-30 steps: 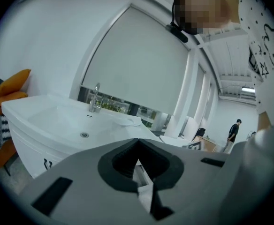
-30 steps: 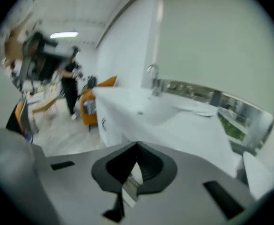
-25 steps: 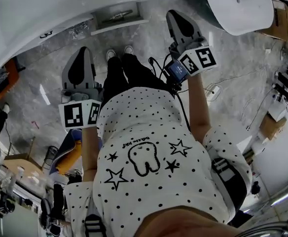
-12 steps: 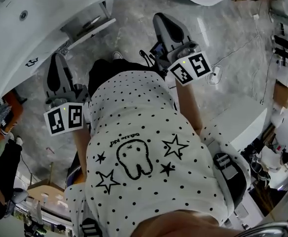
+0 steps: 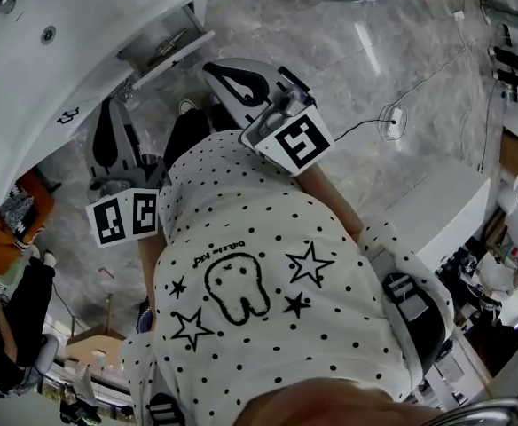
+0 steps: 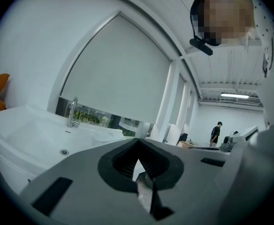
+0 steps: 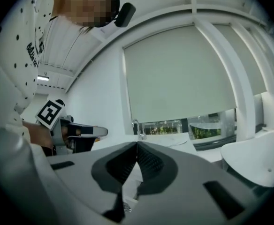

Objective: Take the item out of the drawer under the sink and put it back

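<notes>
Well, step in hand: reach for the drawer (image 5: 163, 44) under the sink (image 5: 28, 78); judged to be the very start, nothing taken out yet.
left gripper (image 6: 138, 144): jaws together, nothing between them; held low at the person's side, pointing toward the sink front.
right gripper (image 7: 137, 144): jaws fully closed, empty; raised across the body, tips aimed toward the drawer.
item: not made out in any view (a metallic bar shows at the drawer; handle or contents, cannot tell).
drawer state: ajar or closed, cannot tell from the head view.
how to do it well: part one gripper's jaws before arriving, close them squarely on the handle, pull straight along the drawer's travel; keep the other gripper free for the item.
risk: a skewed pull may jam the drawer.
</notes>
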Tool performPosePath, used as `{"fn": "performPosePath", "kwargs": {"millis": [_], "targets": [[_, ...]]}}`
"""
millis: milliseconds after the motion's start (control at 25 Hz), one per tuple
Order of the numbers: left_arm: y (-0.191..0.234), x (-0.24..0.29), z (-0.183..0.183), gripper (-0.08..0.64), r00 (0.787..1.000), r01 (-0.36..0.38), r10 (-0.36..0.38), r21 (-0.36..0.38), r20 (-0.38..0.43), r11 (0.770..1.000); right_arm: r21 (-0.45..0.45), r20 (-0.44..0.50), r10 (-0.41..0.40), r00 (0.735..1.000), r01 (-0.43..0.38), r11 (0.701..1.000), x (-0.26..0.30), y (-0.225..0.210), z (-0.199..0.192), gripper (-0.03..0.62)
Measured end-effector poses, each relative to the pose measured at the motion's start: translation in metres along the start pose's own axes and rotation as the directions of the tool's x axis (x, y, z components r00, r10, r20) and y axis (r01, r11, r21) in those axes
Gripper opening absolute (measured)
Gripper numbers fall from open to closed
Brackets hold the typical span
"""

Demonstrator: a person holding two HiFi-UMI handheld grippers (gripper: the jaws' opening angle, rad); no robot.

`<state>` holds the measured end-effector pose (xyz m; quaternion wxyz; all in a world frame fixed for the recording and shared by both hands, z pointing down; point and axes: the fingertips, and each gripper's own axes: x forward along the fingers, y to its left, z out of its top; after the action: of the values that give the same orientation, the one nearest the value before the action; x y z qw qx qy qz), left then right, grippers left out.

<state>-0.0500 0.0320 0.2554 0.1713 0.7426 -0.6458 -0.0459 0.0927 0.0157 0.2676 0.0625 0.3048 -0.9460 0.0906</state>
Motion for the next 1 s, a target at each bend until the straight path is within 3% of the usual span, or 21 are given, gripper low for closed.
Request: {"fn": "performPosePath", "kwargs": {"millis": [280, 560, 1000], "targets": [[0.052, -0.028, 0.012, -0.005, 1.000, 0.002, -0.002, -0.006, 0.019, 1.000, -0.149, -0.143, -0.001, 0.990, -0.021, 0.989, 0.050, 0.058, -0.031, 0.011], [0.052, -0.045, 0.014, -0.005, 1.000, -0.013, 0.013, 0.024, -0.003, 1.000, -0.219, -0.131, 0.117, 0.985, -0.143, 0.965, 0.065, 0.096, -0.022, 0.011], [0.050, -0.037, 0.021, -0.005, 1.000, 0.001, -0.002, 0.059, 0.018, 0.998, -0.264, -0.109, 0.106, 0.988, -0.132, 0.955, 0.072, 0.090, -0.017, 0.011]]}}
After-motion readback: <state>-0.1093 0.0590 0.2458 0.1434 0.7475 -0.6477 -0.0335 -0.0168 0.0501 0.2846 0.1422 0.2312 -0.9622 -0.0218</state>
